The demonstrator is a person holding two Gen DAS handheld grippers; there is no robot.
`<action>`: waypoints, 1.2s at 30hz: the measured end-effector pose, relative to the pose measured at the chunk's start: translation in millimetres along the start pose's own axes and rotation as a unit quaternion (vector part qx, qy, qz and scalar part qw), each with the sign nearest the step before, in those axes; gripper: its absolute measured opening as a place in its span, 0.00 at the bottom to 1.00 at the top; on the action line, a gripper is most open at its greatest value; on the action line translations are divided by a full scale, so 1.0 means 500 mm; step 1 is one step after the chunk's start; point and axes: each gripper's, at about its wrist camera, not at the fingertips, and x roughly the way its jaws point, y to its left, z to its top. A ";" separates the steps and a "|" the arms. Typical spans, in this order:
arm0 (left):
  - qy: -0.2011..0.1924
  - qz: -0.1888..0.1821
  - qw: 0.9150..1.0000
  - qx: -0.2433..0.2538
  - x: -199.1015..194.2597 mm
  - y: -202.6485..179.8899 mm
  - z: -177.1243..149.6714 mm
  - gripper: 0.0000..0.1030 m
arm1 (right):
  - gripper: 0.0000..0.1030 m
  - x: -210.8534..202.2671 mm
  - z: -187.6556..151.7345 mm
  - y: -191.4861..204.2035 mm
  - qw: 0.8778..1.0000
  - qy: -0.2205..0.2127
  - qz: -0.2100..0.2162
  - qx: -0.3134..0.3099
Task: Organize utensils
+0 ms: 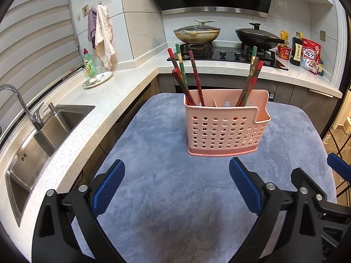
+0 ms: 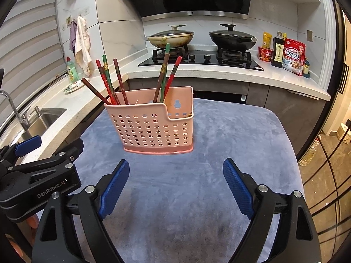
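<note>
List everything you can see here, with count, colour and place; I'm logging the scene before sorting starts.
utensil holder: one, pink, perforated, upright on the cloth.
chopsticks: about seven, red, green and brown, standing in the holder in a left group and a right group.
cloth: one, blue-grey, covering the table.
sink: one, steel, left counter, with a faucet.
dish soap bottle: one, green, by a plate.
towels: two, cream and purple, hanging on the wall.
pans: two, lidded, beige and black, on the stove.
food packages: several, mostly red, right of the stove.
left tongs: blue pads, open, empty.
right tongs: blue pads, open, empty.
</note>
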 end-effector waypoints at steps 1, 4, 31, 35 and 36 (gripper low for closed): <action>0.001 0.000 1.000 0.000 0.001 0.000 0.000 0.90 | 0.82 0.000 -0.001 0.000 1.000 -0.001 -0.001 0.001; 0.005 0.000 1.000 -0.001 0.003 0.000 -0.002 0.91 | 0.82 0.002 0.000 -0.001 1.000 -0.002 -0.007 0.001; 0.022 0.000 1.000 -0.012 0.031 0.010 0.002 0.93 | 0.94 0.027 0.002 -0.003 1.000 0.013 -0.019 0.000; 0.024 0.001 1.000 -0.011 0.036 0.009 0.002 0.93 | 0.94 0.030 0.001 -0.001 1.000 0.015 -0.020 -0.001; 0.025 0.001 1.000 -0.011 0.038 0.008 0.001 0.93 | 0.94 0.032 0.001 -0.002 1.000 0.016 -0.020 -0.001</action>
